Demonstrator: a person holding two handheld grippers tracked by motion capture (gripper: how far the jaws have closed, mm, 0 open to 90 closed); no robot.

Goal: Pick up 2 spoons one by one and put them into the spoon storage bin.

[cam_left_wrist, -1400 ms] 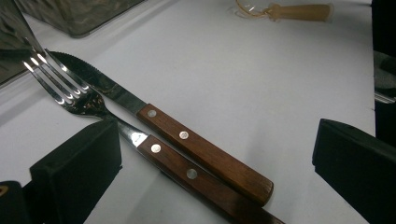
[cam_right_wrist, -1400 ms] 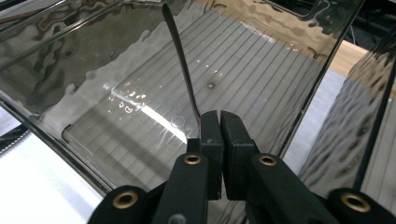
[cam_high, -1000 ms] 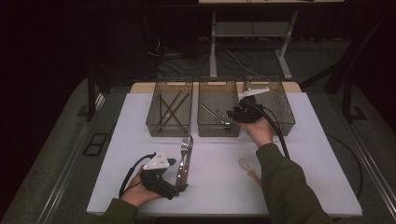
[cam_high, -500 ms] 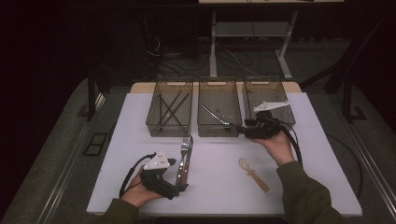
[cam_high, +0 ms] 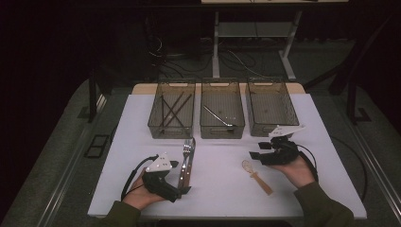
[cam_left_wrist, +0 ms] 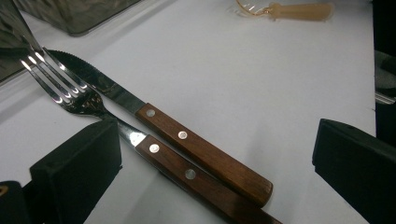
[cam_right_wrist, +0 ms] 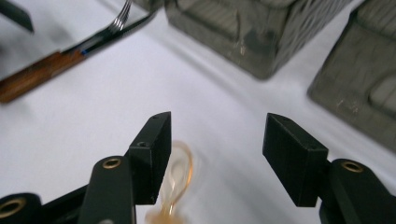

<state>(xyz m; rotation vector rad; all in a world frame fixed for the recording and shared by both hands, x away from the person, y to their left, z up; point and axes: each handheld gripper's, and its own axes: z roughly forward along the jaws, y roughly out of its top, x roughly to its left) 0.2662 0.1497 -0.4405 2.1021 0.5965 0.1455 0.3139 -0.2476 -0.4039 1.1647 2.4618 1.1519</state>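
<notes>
White sheeting covers the counter [cam_high: 326, 142] I am working at, and past its far edge the room is dark, with a metal frame and loose cables on the floor. Three clear bins stand in a row along the far side: the left bin [cam_high: 172, 113] holds dark crossed sticks, the middle bin [cam_high: 222, 113] a metal utensil, and the right bin [cam_high: 272, 111] I cannot see anything in. My left hand-held gripper [cam_high: 182, 190] rests near the front edge with its jaws spread wide and empty; a fork [cam_left_wrist: 74, 93] and a knife [cam_left_wrist: 154, 116] with brown wooden handles lie side by side just beside it, long axes running front to back, tines and blade tip toward the bins. My right hand-held gripper [cam_high: 255, 156] hovers just in front of the right bin, jaws well apart and gripping nothing, aimed left toward a small amber plastic spoon [cam_high: 255, 175]. That spoon lies flat on the sheet between the two hands, its long axis diagonal, bowl toward the far left and handle toward the near right; in the right gripper view its bowl [cam_right_wrist: 180, 172] sits low beside the left jaw
</notes>
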